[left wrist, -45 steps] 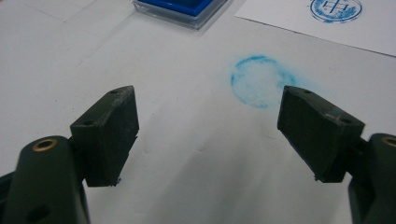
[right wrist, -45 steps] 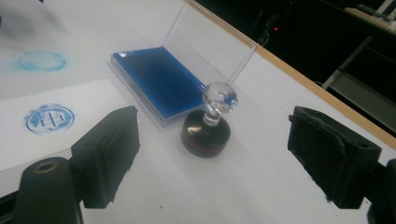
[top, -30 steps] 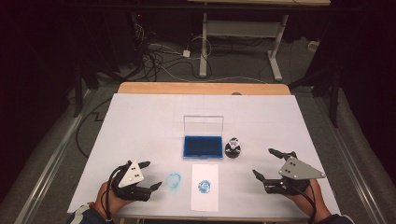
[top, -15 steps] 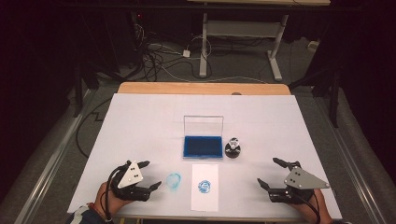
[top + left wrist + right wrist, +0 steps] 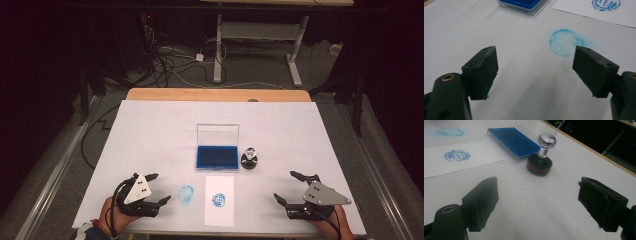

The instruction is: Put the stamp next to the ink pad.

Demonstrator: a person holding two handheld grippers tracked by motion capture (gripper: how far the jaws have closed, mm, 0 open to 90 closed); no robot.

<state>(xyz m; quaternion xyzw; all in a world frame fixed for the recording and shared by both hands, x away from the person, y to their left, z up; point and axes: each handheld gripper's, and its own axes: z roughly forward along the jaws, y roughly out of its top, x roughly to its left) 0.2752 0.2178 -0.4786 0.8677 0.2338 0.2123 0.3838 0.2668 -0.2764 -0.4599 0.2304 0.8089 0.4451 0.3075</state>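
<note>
High view, layout: the stamp (image 5: pixel 250 159) stands upright on the white table cover (image 5: pixel 150 130), just right of the open blue ink pad (image 5: pixel 217 156); the paper sheet (image 5: pixel 219 200), bearing a round blue print (image 5: pixel 218 199), lies just in front of the pad.
High view, tools: the left gripper (image 5: pixel 152 189) and right gripper (image 5: pixel 283 187) rest near the front edge, each well apart from the stamp, both spread wide and grasping nothing.
High view, step: with a print on the sheet and the stamp set down, the stamping looks done, or a fresh round not yet begun.
Left gripper view: released jaws frame bare cover; a smudged blue ring (image 5: pixel 565 42) on the cover sits close ahead, with the pad's corner and the sheet's print beyond. The smudge's rough edge reads far more plainly here than from above.
Right gripper view: empty, wide jaws point toward the stamp (image 5: pixel 540 160), whose clear faceted knob, thin stem and dark base with a red band are too small to make out from above.
Next move: probably the right gripper reaches forward and closes on the knob or stem, keeping the stamp upright.
</note>
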